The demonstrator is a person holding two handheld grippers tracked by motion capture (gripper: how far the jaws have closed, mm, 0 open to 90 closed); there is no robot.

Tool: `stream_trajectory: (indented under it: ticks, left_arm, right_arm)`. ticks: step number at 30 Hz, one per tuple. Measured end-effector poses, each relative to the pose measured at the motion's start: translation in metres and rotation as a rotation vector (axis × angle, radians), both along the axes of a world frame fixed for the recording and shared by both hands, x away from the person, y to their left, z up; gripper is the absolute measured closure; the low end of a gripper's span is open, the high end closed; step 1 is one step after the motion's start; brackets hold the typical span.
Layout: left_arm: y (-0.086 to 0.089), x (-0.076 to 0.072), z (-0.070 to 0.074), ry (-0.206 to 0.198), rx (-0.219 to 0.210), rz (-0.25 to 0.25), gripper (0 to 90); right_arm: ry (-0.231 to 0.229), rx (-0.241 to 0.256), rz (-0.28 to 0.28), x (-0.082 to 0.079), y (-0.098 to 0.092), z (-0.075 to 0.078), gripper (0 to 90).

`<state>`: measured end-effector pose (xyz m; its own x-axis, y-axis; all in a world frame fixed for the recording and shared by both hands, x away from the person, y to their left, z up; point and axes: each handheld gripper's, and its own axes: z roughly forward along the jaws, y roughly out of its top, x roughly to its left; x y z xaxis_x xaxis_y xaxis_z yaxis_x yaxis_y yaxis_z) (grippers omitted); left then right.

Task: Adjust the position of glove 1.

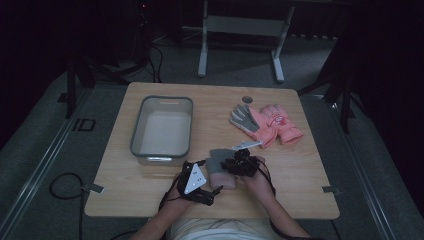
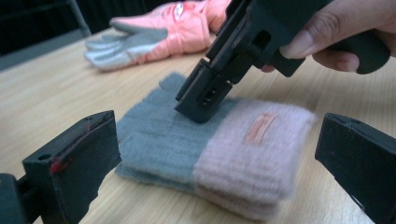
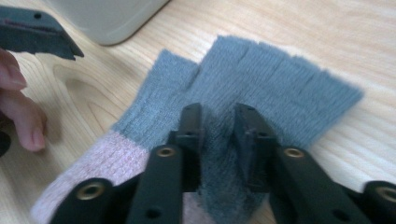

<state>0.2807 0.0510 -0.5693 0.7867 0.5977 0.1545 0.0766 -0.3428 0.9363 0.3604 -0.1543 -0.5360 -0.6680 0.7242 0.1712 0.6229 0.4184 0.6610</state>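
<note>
**Pinching the knit glove near the front edge**

The grey-and-pink knit glove [image 1: 220,168] lay flat on the surface [image 1: 150,195] close to our side, its pink cuff toward us and its grey fingers pointing away. Our right hand-held gripper [image 3: 218,122] stood on the grey part, its jaws drawn close together with a ridge of the grey wool gathered between them; we judged it a light pinch of the top layer, not a full grasp. To do this step well, we thought the jaws should take both layers, close firmly, and lift straight up so the wool did not slip out or stretch.

Our left hand-held gripper [image 1: 199,186] waited just beside the pink cuff with its jaws spread wide, holding nothing and touching nothing that we could make out. It seemed well placed to catch the cuff end once the glove rose.

Farther out, the grey bin [image 1: 162,126] sat to the left with nothing in it that we could see, and a pink-and-grey ski glove pair [image 1: 267,123] rested well apart toward the far right.
</note>
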Motion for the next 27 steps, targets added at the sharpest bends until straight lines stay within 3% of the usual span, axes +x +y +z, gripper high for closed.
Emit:
stream_trajectory:
  ticks: [3,6,10,11,14,21,23,27]
  left_arm:
    - [-0.002,-0.002,0.003,0.001,0.007,-0.022,0.0]
    - [-0.003,-0.005,0.010,-0.025,0.006,-0.026,0.0]
    - [-0.005,-0.005,0.014,-0.020,0.009,-0.009,1.1]
    - [-0.008,0.000,0.017,0.044,0.008,-0.010,1.1]
    - [-0.013,0.004,0.017,0.083,0.040,-0.039,2.0]
    - [-0.022,0.012,0.018,0.089,0.109,-0.104,4.5]
    - [-0.023,0.013,0.018,0.083,0.112,-0.129,10.7]
    - [-0.025,0.012,0.014,0.078,0.172,-0.169,15.1]
  right_arm:
    - [-0.026,0.011,-0.004,-0.001,-0.007,0.008,61.5]
    - [-0.048,0.041,-0.022,0.000,-0.020,0.019,59.8]
    - [-0.071,0.049,-0.038,0.003,-0.033,0.027,60.2]
    - [-0.071,0.049,-0.038,0.003,-0.033,0.027,60.3]
    - [-0.087,0.050,-0.052,0.007,-0.043,0.033,61.7]
    - [-0.079,0.061,-0.061,0.015,-0.039,0.029,61.9]
    - [-0.070,0.058,-0.067,0.018,-0.035,0.027,61.7]
    - [-0.066,0.045,-0.081,0.024,-0.029,0.021,59.1]
